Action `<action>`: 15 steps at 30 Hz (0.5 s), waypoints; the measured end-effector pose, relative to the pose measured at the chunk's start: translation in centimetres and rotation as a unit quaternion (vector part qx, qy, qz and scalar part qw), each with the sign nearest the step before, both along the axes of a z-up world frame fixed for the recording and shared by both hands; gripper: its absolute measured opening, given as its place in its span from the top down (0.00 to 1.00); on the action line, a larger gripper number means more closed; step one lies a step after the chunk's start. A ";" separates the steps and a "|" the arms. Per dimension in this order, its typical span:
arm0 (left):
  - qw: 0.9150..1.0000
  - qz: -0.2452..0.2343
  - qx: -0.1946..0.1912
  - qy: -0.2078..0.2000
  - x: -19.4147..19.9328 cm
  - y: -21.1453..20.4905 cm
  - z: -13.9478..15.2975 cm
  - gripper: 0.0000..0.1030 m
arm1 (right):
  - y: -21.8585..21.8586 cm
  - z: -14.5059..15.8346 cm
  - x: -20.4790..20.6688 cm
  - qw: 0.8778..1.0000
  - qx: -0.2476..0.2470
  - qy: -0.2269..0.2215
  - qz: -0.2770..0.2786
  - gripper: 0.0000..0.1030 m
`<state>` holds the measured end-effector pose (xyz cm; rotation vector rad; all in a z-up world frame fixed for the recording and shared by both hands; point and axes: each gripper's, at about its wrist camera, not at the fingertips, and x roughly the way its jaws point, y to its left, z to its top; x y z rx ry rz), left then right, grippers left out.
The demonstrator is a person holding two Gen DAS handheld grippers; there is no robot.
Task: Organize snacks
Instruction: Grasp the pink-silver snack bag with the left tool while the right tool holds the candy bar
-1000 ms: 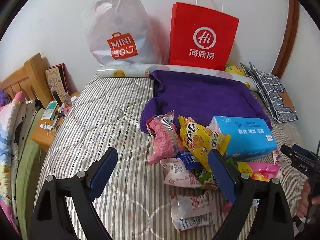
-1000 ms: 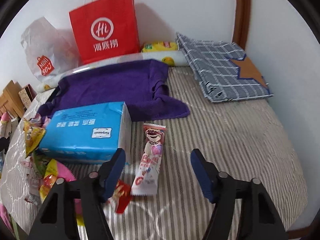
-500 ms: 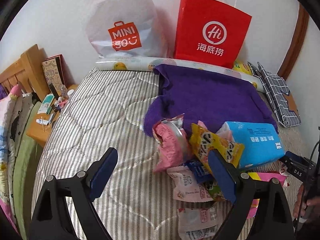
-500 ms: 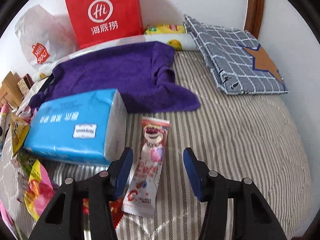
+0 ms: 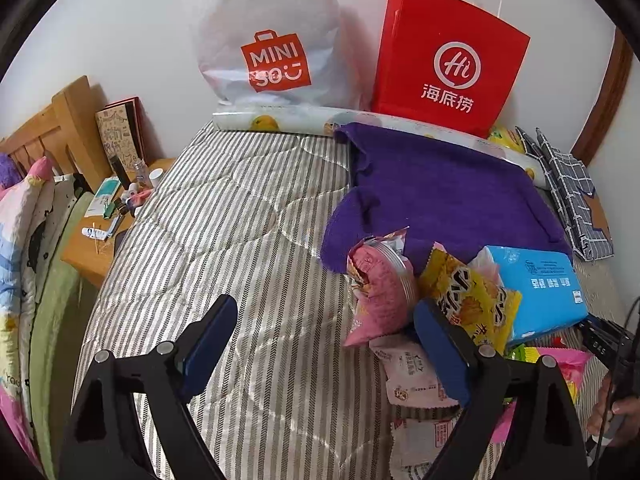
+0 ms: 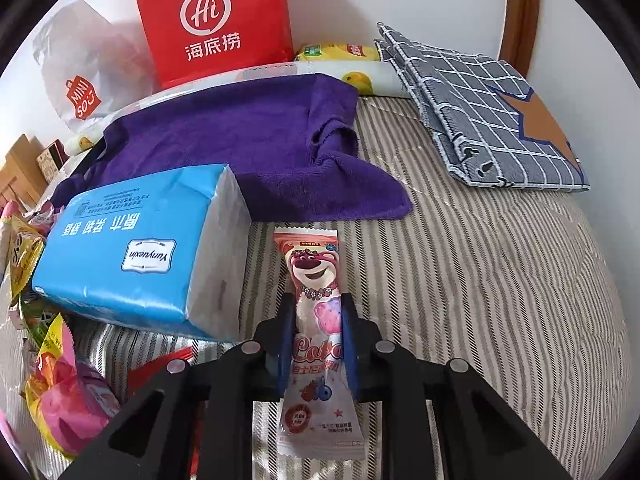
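On the striped bed [image 6: 500, 280], the right tool [image 6: 316, 332] pinches the bear-print snack packet [image 6: 316, 320]; the left tool [image 5: 324, 344] gapes wide, empty.

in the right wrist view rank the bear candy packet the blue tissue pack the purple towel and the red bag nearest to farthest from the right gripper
1. Bear candy packet, between the right gripper fingers.
2. Blue tissue pack, left.
3. Purple towel, beyond.
4. Red bag, against the wall.

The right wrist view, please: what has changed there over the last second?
The right gripper advanced and closed its blue fingers on the long pink bear-print snack packet, previously lying untouched between open jaws. The blue tissue pack and purple towel stayed put.
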<state>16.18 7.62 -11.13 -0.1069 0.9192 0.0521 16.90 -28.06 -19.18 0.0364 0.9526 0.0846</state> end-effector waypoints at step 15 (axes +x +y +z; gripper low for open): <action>0.998 -0.035 -0.039 0.043 4.7 -1.1 -3.5 0.20 | -0.9 -0.5 -0.2 1.000 -0.004 0.003 -0.009 0.74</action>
